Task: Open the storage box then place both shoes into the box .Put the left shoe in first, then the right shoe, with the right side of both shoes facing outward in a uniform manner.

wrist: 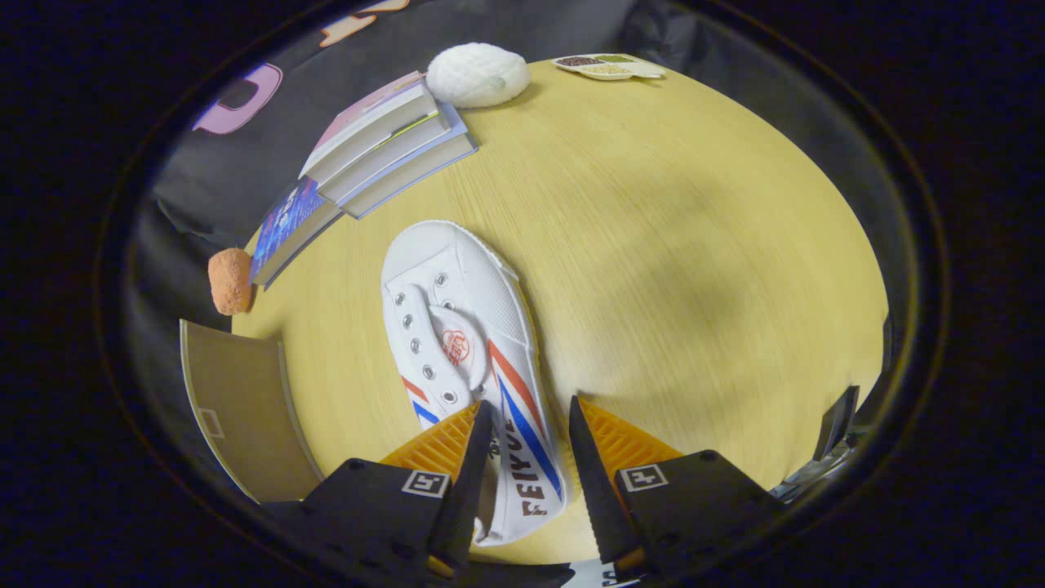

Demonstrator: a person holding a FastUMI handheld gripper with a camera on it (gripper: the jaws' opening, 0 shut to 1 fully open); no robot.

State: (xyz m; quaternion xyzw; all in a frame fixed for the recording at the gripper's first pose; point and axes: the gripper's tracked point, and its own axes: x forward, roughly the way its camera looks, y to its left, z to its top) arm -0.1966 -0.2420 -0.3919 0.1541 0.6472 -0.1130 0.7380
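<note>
A white shoe with red and blue stripes lies on the pale wooden table, sole down, its heel end between the fingers of the gripper and its toe pointing ahead and slightly to their left. The side wall with dark lettering sits in the gap between the 2 fingers. The left finger seems to touch or reach into the shoe's opening near the heel, while the right finger stands just off the outer side, with a strip of table showing between them, so the jaws are spread and not clamped on the shoe.

Just left of the left finger, a brown cardboard flap reaches over the table's near edge; whether it belongs to the storage box cannot be told. Beyond it sits a small orange fuzzy ball. Further ahead, beyond the toe, is a stack of books, a white knobbly ball just past them, and a small divided dish holding grains at the far edge
</note>
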